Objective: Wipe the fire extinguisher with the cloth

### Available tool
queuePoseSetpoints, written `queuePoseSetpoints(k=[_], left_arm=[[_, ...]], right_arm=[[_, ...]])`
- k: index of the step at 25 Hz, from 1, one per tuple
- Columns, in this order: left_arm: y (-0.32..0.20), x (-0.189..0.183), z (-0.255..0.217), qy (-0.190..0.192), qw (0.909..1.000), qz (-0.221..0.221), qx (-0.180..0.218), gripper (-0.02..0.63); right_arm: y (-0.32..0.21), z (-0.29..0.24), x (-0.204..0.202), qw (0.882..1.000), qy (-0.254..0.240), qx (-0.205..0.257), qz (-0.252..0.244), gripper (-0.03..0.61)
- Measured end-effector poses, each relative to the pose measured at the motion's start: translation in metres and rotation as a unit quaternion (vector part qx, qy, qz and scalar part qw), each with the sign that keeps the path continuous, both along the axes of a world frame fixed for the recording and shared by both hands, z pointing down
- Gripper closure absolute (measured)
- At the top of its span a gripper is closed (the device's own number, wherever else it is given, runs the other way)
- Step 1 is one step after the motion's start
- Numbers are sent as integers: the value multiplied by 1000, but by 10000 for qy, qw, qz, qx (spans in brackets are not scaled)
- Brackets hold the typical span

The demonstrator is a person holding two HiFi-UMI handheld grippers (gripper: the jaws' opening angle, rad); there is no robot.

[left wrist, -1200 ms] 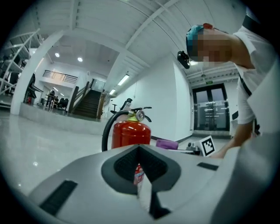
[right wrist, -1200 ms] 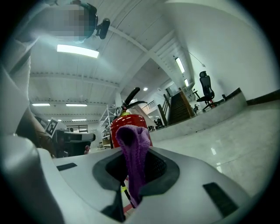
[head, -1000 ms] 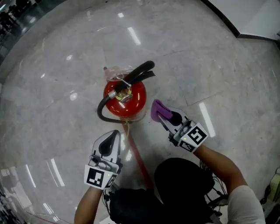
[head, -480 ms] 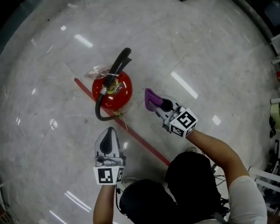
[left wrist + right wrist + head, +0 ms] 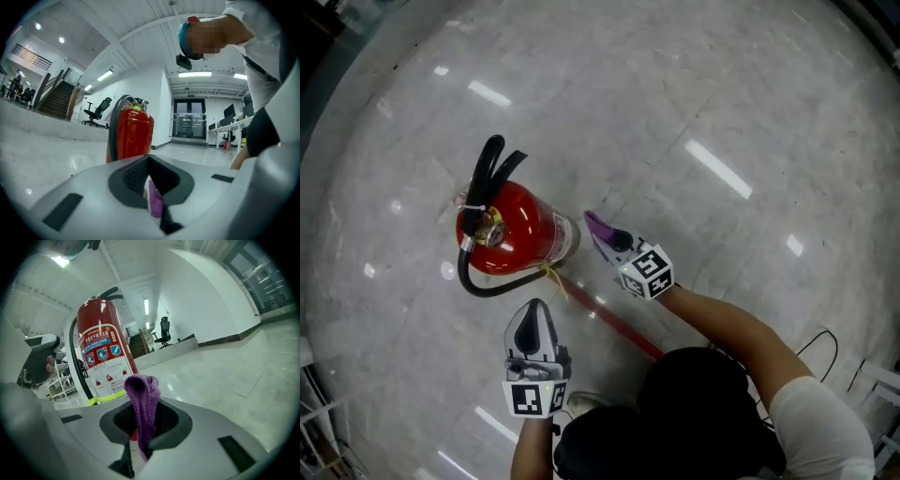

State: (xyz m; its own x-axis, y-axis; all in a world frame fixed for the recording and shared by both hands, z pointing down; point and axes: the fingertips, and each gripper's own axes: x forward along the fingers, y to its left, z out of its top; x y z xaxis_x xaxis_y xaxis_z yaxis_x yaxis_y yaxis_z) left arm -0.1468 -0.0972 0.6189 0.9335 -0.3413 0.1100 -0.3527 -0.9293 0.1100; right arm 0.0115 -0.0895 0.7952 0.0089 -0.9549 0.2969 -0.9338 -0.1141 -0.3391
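Observation:
A red fire extinguisher [image 5: 511, 234] stands on the grey marble floor, with a black handle [image 5: 487, 169] and a black hose [image 5: 478, 284] looping round its left side. My right gripper [image 5: 614, 241] is just right of its base, shut on a purple cloth [image 5: 598, 228] that hangs a short way from the cylinder. In the right gripper view the cloth [image 5: 143, 399] sticks up between the jaws of the right gripper [image 5: 140, 427], with the labelled extinguisher [image 5: 103, 357] close behind. My left gripper [image 5: 534, 309] points at the extinguisher from below, jaws together. In the left gripper view the left gripper [image 5: 152, 197] faces the extinguisher [image 5: 133, 136].
A red tape line [image 5: 614, 323] runs across the floor from the extinguisher's base towards the person [image 5: 694, 412]. A thin cable [image 5: 825, 342] lies at the right. A staircase [image 5: 56, 101], an office chair [image 5: 97, 111] and desks [image 5: 234, 129] stand far off.
The head view has swung, so the extinguisher now sits further left and looks tilted. My right gripper with the cloth has come closer to the cylinder's lower side. The left gripper stays shut.

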Motion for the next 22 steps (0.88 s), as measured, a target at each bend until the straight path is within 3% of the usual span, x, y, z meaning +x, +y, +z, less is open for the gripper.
queuePoseSetpoints(k=[4, 7, 10, 14, 22], left_arm=[[-3, -1, 7, 204, 9993, -213, -207, 609], [6, -6, 9, 121, 9999, -98, 76, 607], [9, -15, 11, -31, 9999, -112, 97, 608], [6, -18, 10, -56, 9999, -143, 23, 609], [10, -15, -6, 128, 9998, -66, 150, 607]], right_arm=[[-26, 26, -1, 9997, -189, 89, -84, 522], [-41, 40, -8, 9989, -377, 126, -256, 522], [-48, 41, -9, 9975, -640, 191, -239, 522], [-50, 22, -2, 9933, -1046, 477, -135, 522], [-42, -63, -12, 9846, -1187, 1207, -434, 522]])
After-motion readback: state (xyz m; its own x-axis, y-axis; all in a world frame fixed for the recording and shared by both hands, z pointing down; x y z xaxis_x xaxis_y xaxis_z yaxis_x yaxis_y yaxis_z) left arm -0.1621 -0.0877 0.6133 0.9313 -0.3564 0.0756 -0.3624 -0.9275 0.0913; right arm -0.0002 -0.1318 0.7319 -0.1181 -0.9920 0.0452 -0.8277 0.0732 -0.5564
